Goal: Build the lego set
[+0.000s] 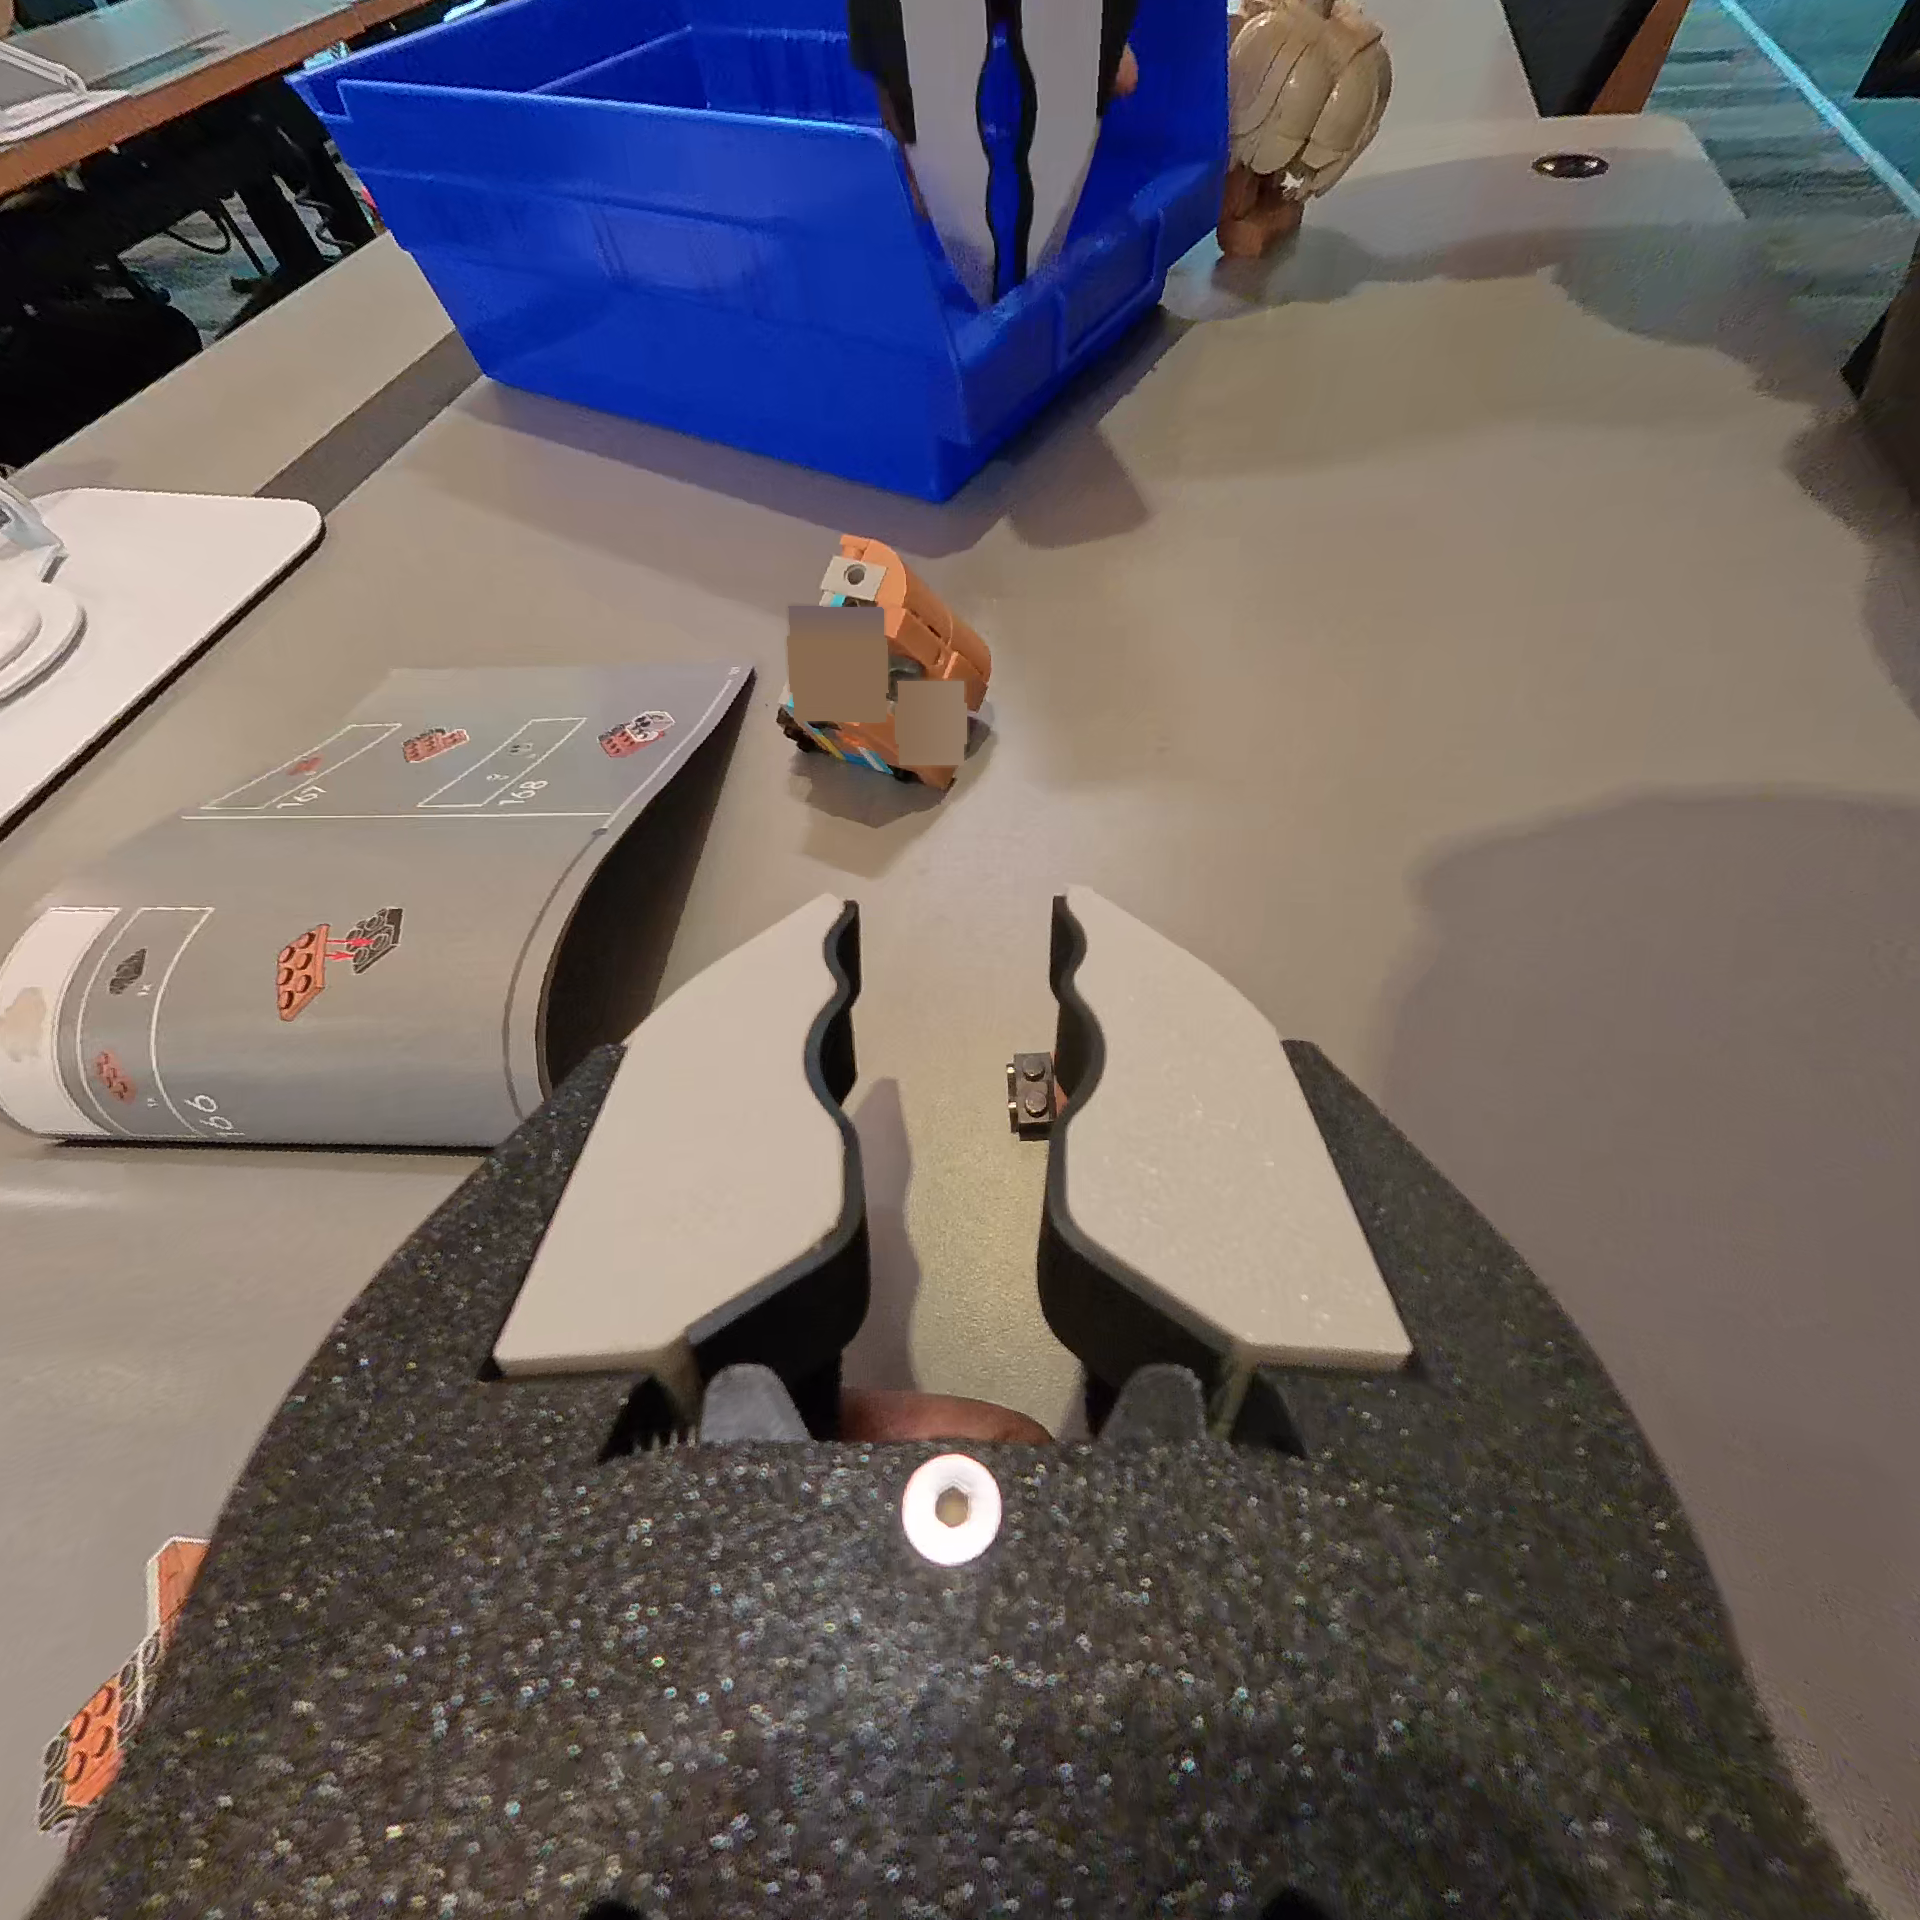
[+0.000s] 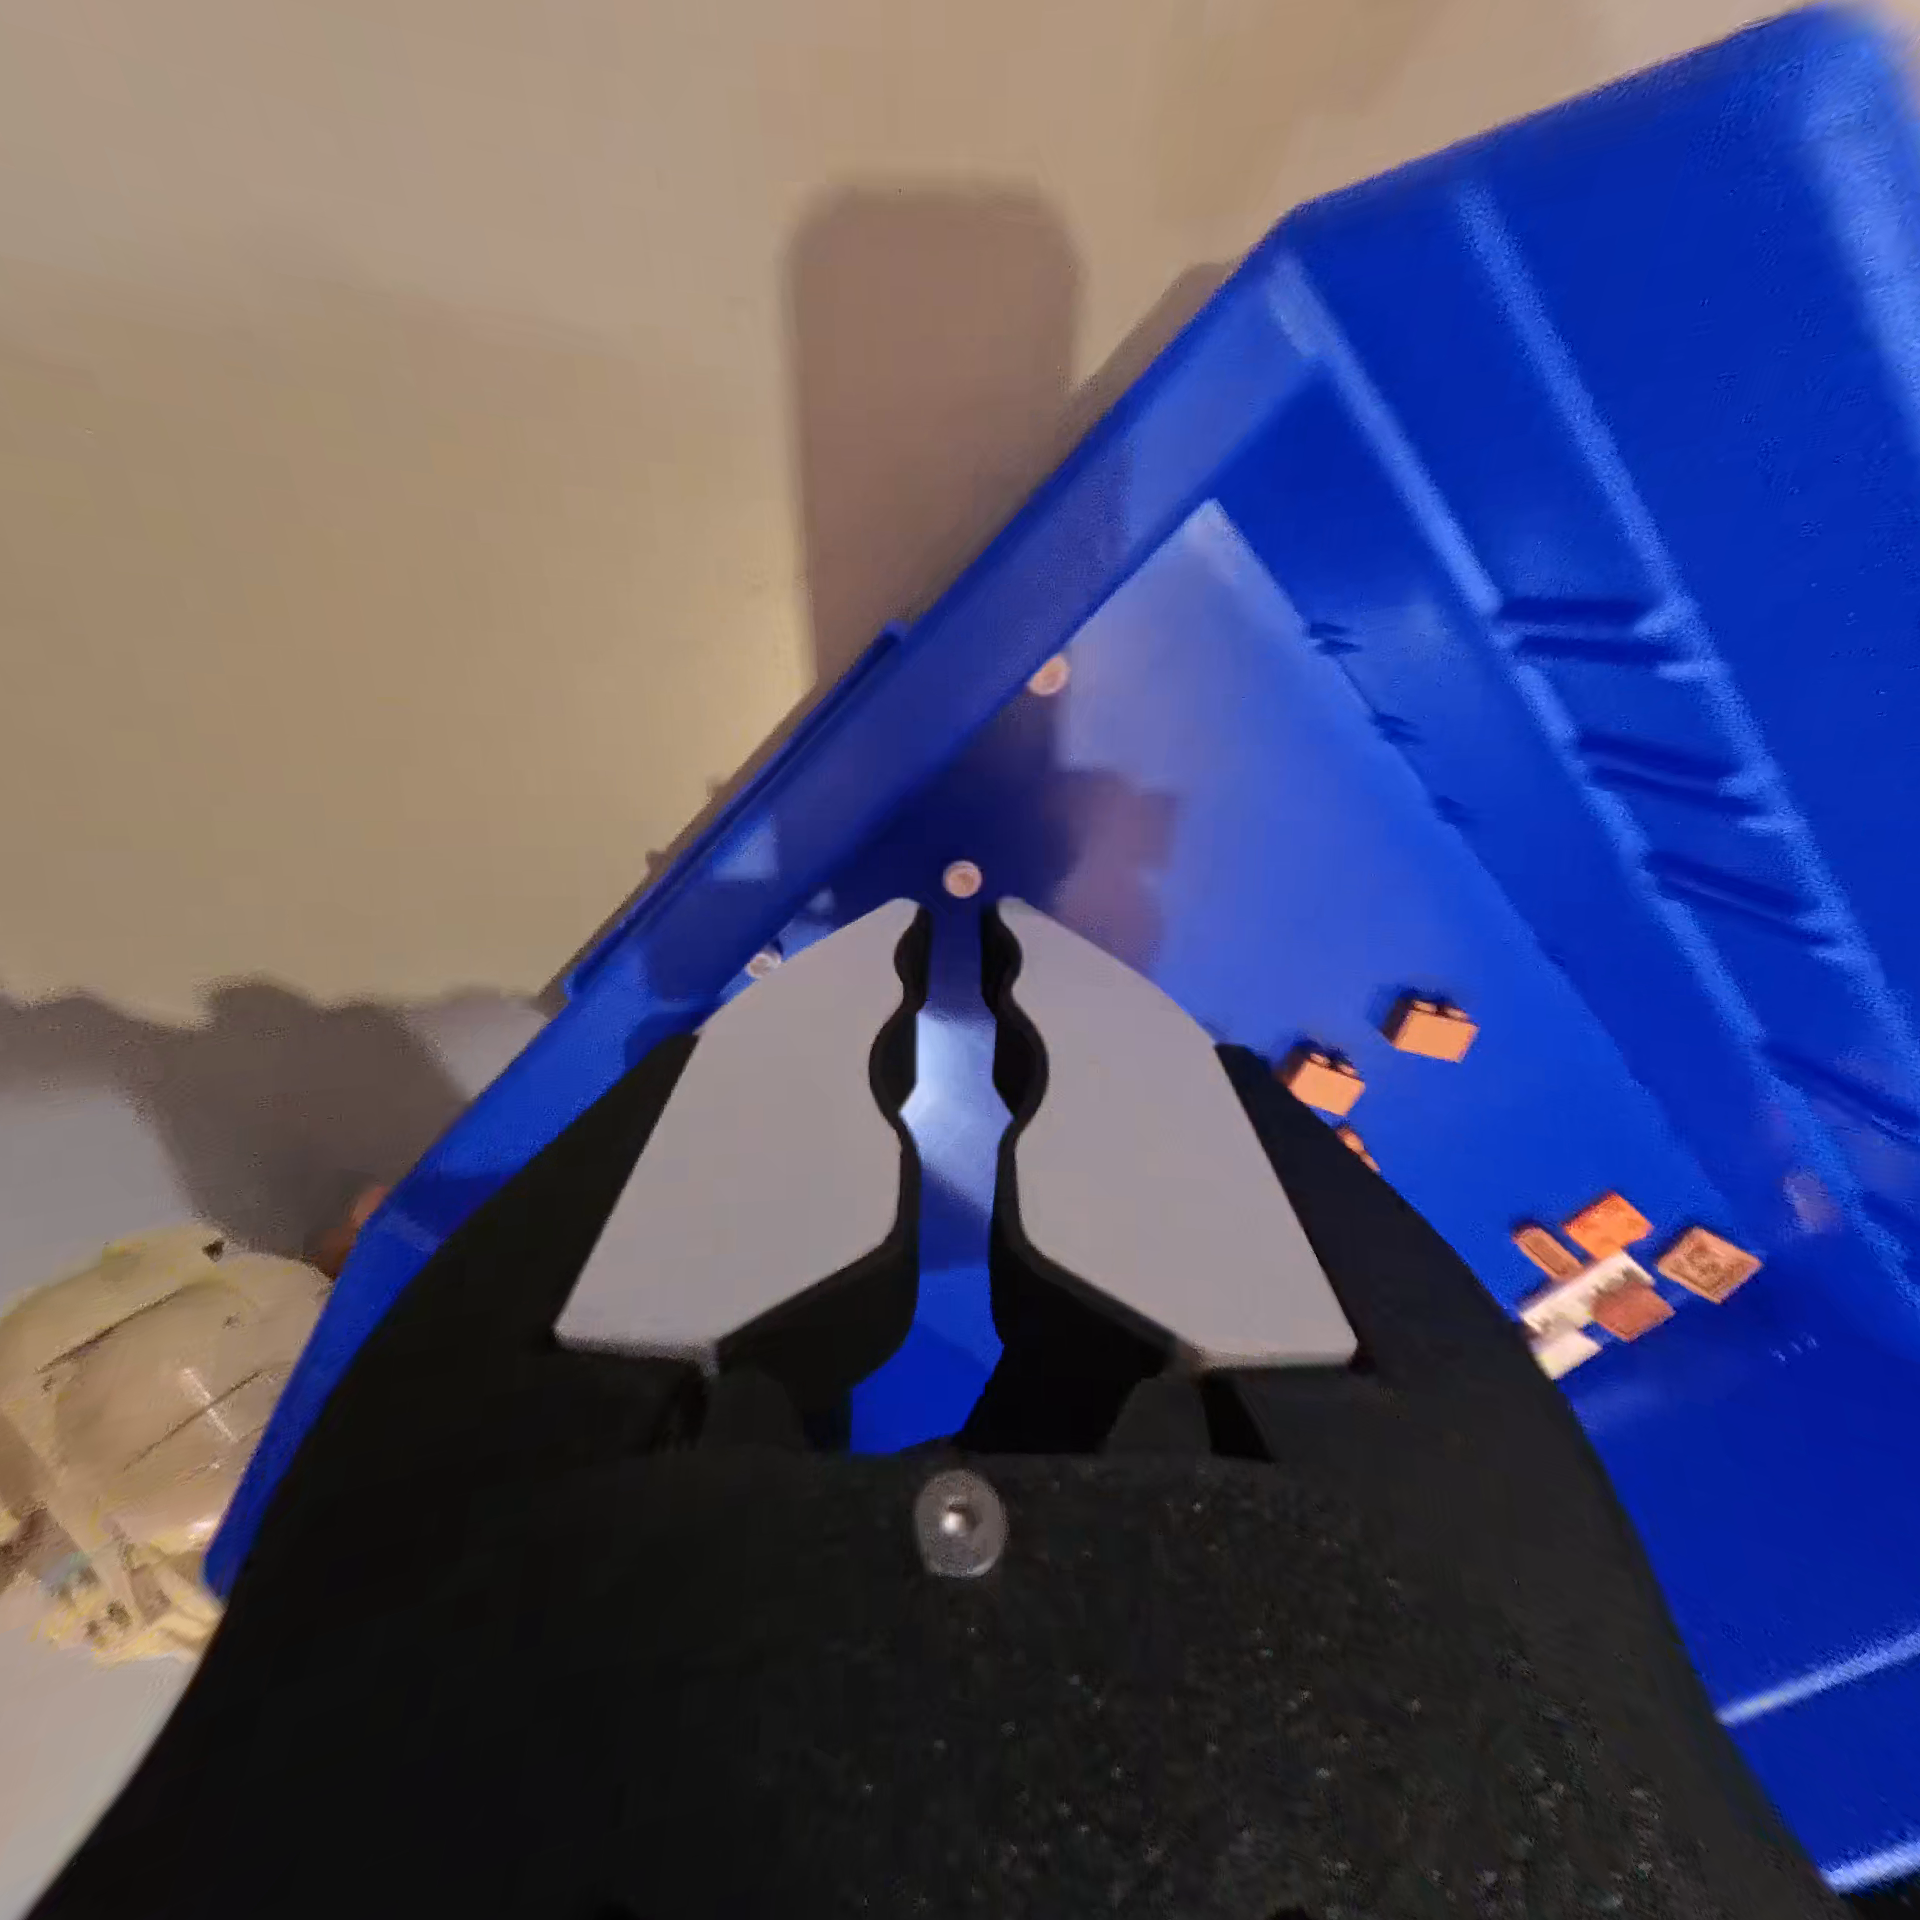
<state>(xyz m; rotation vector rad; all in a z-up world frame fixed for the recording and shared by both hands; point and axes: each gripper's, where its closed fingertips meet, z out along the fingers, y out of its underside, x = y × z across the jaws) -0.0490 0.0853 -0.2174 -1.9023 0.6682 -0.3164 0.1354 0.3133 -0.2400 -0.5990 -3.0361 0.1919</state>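
My left tongs point(image 1: 956, 914) hover low over the grey table point(image 1: 1455, 675), fingers apart and empty, with a small black brick point(image 1: 1034, 1093) lying between them, against the right finger. Ahead sits the part-built orange model point(image 1: 883, 675); the open instruction booklet point(image 1: 395, 883) lies to its left. My right tongs point(image 2: 958, 920), fingers nearly together and holding nothing, point into the blue bin point(image 2: 1558, 831), with loose orange bricks point(image 2: 1432, 1023) to their right.

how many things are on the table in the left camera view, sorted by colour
blue: 1, the bin
orange: 1, the part-built model
grey: 1, the open booklet
black: 1, the small brick beside the left gripper
beige: 1, the finished figure
total: 5
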